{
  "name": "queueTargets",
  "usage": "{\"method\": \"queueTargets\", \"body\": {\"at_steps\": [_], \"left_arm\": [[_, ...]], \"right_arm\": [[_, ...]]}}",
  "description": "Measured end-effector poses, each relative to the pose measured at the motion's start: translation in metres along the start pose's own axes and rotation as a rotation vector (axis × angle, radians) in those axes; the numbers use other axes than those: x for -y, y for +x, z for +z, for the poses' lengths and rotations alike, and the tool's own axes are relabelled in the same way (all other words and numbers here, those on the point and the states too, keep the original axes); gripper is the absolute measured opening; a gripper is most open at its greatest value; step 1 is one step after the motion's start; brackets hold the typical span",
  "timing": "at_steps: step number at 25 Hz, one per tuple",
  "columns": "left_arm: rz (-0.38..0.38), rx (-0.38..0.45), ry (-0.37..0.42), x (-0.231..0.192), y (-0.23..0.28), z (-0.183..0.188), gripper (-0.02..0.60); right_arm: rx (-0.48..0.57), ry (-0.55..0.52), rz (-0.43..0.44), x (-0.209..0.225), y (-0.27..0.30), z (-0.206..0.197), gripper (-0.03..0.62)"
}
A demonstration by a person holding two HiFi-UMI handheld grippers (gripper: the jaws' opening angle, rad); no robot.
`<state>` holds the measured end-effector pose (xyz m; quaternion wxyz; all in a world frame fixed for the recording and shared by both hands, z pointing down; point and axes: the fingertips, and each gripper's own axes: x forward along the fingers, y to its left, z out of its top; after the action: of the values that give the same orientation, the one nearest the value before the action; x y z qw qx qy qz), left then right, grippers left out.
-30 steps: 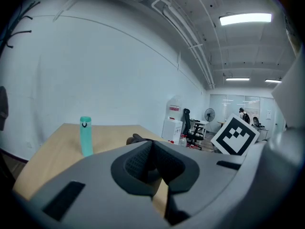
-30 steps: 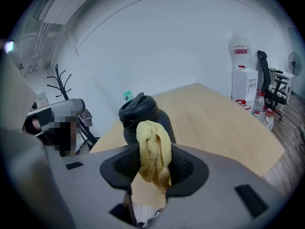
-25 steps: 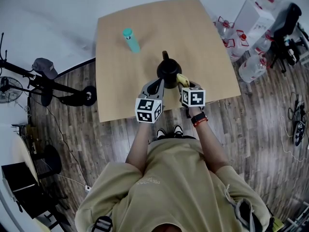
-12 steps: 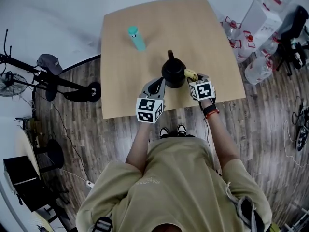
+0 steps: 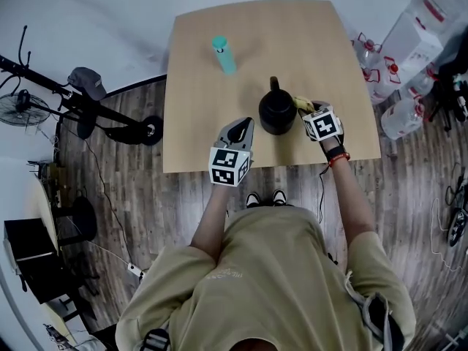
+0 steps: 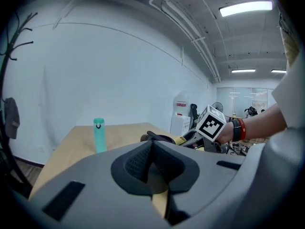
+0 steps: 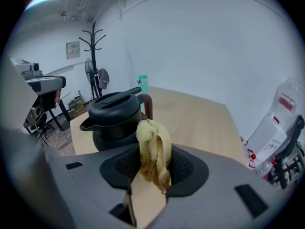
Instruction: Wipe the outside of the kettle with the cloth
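The right gripper (image 7: 153,168) is clamped on the yellow cloth (image 7: 153,147), just beside the black kettle (image 7: 114,120) at the centre of its view. The left gripper (image 6: 151,166) has its jaws together, empty, at the table's (image 5: 292,35) lower edge. A teal bottle (image 5: 224,55) stands upper left

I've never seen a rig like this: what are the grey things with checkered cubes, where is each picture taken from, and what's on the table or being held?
There's no robot: a person holds grey tongs in each hand; the cubes are part of them. One picture comes from a camera on the person's head, looking down; the other two from cameras riding on the tongs. On the table stand a black kettle and a teal bottle. The right tongs grip a yellow cloth next to the kettle. The left tongs are shut and empty.
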<state>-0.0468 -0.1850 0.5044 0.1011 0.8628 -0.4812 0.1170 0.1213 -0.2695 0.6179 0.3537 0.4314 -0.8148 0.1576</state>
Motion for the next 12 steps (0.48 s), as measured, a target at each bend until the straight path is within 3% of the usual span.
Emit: {"method": "queueTargets", "body": {"at_steps": [4, 12], "left_arm": [[0.016, -0.007, 0.001, -0.01, -0.006, -0.003, 0.025], [0.007, -0.003, -0.001, -0.018, -0.008, -0.001, 0.025]], "right_arm": [[-0.012, -0.035, 0.014, 0.003, 0.009, 0.007, 0.167], [-0.018, 0.015, 0.019, 0.005, 0.019, 0.015, 0.166]]}}
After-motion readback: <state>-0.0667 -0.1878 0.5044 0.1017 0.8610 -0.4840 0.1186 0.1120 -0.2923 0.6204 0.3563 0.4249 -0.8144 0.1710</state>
